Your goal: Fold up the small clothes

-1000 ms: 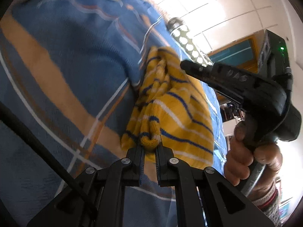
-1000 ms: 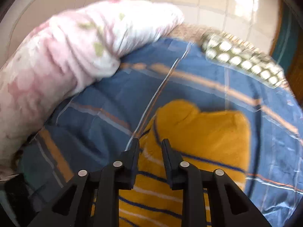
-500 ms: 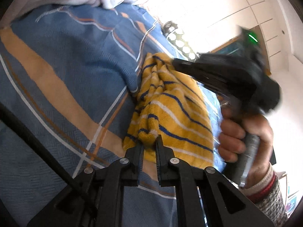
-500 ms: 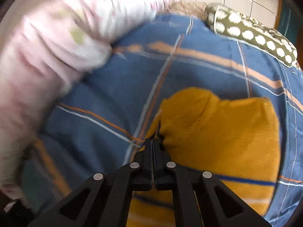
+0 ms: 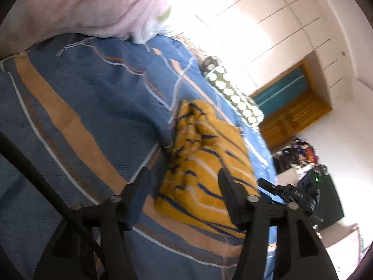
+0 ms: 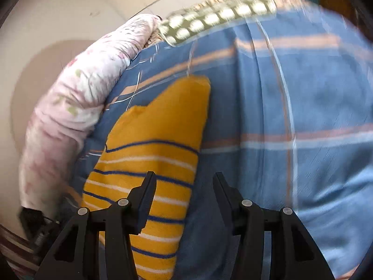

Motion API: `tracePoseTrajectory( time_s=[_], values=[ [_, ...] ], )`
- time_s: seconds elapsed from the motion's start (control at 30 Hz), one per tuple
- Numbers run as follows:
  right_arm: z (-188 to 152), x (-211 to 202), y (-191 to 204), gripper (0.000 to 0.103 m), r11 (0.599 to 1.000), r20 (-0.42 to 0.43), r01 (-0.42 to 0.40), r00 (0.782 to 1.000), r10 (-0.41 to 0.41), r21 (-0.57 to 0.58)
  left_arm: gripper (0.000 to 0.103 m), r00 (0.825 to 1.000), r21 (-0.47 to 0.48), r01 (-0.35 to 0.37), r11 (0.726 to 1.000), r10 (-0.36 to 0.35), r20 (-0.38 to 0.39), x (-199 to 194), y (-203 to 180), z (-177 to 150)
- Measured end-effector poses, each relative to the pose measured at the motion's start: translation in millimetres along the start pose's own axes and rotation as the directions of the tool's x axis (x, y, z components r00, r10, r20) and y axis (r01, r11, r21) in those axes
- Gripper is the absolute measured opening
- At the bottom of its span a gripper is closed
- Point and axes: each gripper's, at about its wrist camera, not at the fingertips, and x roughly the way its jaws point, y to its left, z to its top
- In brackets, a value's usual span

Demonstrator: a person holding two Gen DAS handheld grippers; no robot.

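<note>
A yellow knit garment [image 5: 205,163] with blue and white stripes lies folded on the blue plaid bedsheet [image 5: 81,107]. My left gripper [image 5: 184,177] hovers over its near edge. Its jaws are opening, and the cloth seen between them lies loose on the bed. In the right wrist view the garment [image 6: 158,140] stretches away at the left. My right gripper [image 6: 184,179] is also opening, its left finger over the garment's right edge, and mostly bedsheet [image 6: 314,107] shows between the fingers. The left wrist view catches the right gripper [image 5: 291,193] low at the right, beside the garment.
A pink floral quilt [image 6: 77,98] is bunched along the bed's far left side. A green pillow with white dots [image 6: 216,14] lies at the head, by a tiled wall. A wooden door [image 5: 293,107] and a cluttered dark stand [image 5: 303,154] are beyond the bed.
Both grippers went from shut to open. The left one let go of the garment's near edge. The right one swung off the top of the garment to its right side.
</note>
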Motion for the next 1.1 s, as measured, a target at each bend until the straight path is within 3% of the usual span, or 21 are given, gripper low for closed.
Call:
tracePoseTrajectory(
  time_s=[0.1,0.27,0.33,0.4,0.5,0.6,0.67,0.73,0.8,0.87,0.97,1.03,1.1],
  values=[
    [-0.1,21.1,-12.7,0.058,0.993,-0.02,-0.097,0.995,0.098,0.072,0.059,0.999,-0.035,-0.049,0.998,0.048,-0.026,11.7,11.2,1.8],
    [3.1,49.1,-14.3,0.06,0.968,-0.017,-0.209,0.977,0.213,0.137,0.06,0.998,-0.085,-0.048,0.995,0.045,-0.041,20.6,25.5,1.8],
    [4.2,56.7,-8.0,0.047,0.965,-0.022,-0.218,0.974,0.224,0.148,0.061,0.997,-0.058,-0.07,0.996,0.068,-0.034,22.5,21.7,-0.1],
    [7.4,49.0,-0.4,0.031,0.966,-0.006,-0.211,0.977,0.214,0.148,0.061,0.996,-0.03,-0.09,0.995,0.09,-0.03,22.7,16.5,-3.0],
    [17.6,7.3,21.0,0.028,0.964,0.057,-0.26,0.965,0.257,0.062,0.061,0.995,-0.022,-0.095,0.995,0.094,-0.028,21.2,15.0,-3.3],
    [22.2,-27.9,24.7,0.028,0.967,0.115,-0.255,0.961,0.253,0.006,0.061,0.995,-0.032,-0.095,0.995,0.094,-0.03,24.9,15.1,-0.6],
    [22.4,-43.6,7.1,0.028,0.977,0.136,-0.212,0.969,0.208,0.018,0.061,0.994,-0.033,-0.101,0.994,0.1,-0.032,24.3,15.0,-1.0],
    [18.7,-42.7,-13.8,0.03,0.993,0.12,-0.113,0.987,0.106,0.045,0.061,0.992,-0.022,-0.12,0.993,0.119,-0.033,25.3,13.1,-1.6],
    [11.9,-27.5,-33.2,0.035,0.998,0.06,0.05,0.997,-0.052,0.044,0.061,0.99,-0.006,-0.137,0.991,0.137,-0.032,28.5,10.3,-2.2],
    [5.7,-23.1,-44.8,0.041,0.992,0.05,0.116,0.992,-0.119,0.049,0.061,0.988,0.012,-0.151,0.988,0.151,-0.033,28.6,8.8,-3.4],
    [3.6,-46.2,-37.3,0.043,0.987,0.133,0.153,0.978,-0.159,0.054,0.061,0.985,0.031,-0.165,0.986,0.166,-0.037,30.2,7.5,-4.1],
    [4.5,-68.5,-9.5,0.043,0.97,0.237,0.24,0.945,-0.225,-0.04,0.061,0.982,0.047,-0.184,0.982,0.186,-0.037,30.2,5.3,-5.1],
    [2.6,-76.5,12.6,0.043,0.953,0.276,0.278,0.932,-0.237,-0.121,0.06,0.973,0.07,-0.227,0.971,0.229,-0.026,29.6,0.7,-5.3]
  ],
)
